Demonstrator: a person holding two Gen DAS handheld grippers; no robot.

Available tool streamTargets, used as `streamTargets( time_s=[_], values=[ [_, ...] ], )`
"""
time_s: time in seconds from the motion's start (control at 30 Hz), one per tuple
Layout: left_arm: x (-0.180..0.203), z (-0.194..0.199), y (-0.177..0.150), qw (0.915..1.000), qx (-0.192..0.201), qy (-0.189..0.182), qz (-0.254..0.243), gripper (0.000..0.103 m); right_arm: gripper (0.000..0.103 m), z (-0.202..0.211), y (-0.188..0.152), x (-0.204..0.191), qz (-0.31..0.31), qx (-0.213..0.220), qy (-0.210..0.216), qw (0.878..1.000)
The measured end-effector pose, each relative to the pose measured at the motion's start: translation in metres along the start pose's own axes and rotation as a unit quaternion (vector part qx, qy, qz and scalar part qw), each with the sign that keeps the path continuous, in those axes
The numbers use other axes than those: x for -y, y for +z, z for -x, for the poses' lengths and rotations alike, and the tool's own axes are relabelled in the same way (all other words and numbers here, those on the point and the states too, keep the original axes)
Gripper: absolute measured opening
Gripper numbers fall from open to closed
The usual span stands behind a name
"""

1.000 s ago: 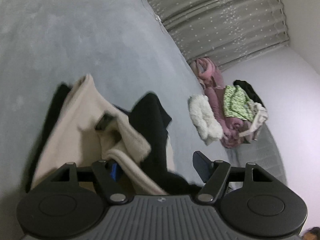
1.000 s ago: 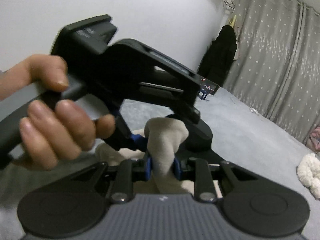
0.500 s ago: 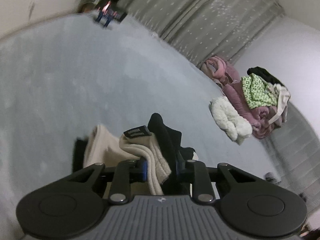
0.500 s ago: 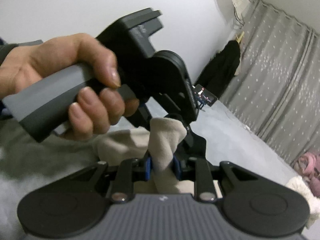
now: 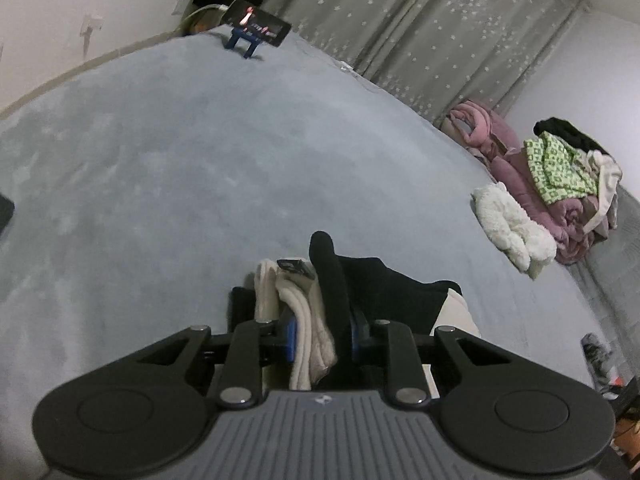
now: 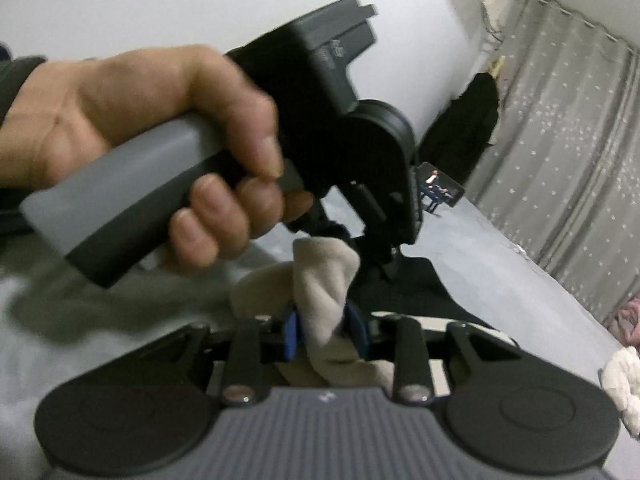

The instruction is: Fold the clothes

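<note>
Cream-and-black garment (image 5: 320, 320) bunched low over the grey bed (image 5: 160, 180), pinched by left claw (image 5: 322, 338) from one side, right claw (image 6: 324, 332) close alongside, jaws easing open, cream fold between them; left claw nearer the black edge.

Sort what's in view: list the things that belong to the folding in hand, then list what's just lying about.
In the job:
- cream and black garment
- left gripper, clamped on the garment
- right gripper, jaws opening, cream fabric between them

Lying about:
- pile of clothes
- white fleece
- phone on a stand
- curtain
</note>
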State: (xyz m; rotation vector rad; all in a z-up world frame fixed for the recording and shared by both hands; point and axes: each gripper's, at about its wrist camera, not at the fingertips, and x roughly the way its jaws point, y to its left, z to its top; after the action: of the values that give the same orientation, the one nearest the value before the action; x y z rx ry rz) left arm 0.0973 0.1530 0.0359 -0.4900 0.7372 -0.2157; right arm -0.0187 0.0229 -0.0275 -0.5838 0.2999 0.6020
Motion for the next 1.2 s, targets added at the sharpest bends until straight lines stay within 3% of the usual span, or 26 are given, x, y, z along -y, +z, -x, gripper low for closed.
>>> streamTargets(
  time_s=[0.77,1.0,1.2],
  values=[
    [0.002,0.004,0.003,0.9992,0.031,0.015,-0.019,0.02,0.032,-0.001,-0.008,-0.012,0.003,0.003,0.007,1.0],
    [-0.006,0.002,0.003,0.9995,0.025,0.02,-0.001,0.023,0.024,0.002,-0.011,-0.001,-0.034,0.0,0.023,0.999],
    [0.009,0.02,0.003,0.9951,0.078,0.046,-0.04,0.023,0.024,0.005,-0.011,0.003,-0.042,-0.001,0.024,0.999]
  ],
)
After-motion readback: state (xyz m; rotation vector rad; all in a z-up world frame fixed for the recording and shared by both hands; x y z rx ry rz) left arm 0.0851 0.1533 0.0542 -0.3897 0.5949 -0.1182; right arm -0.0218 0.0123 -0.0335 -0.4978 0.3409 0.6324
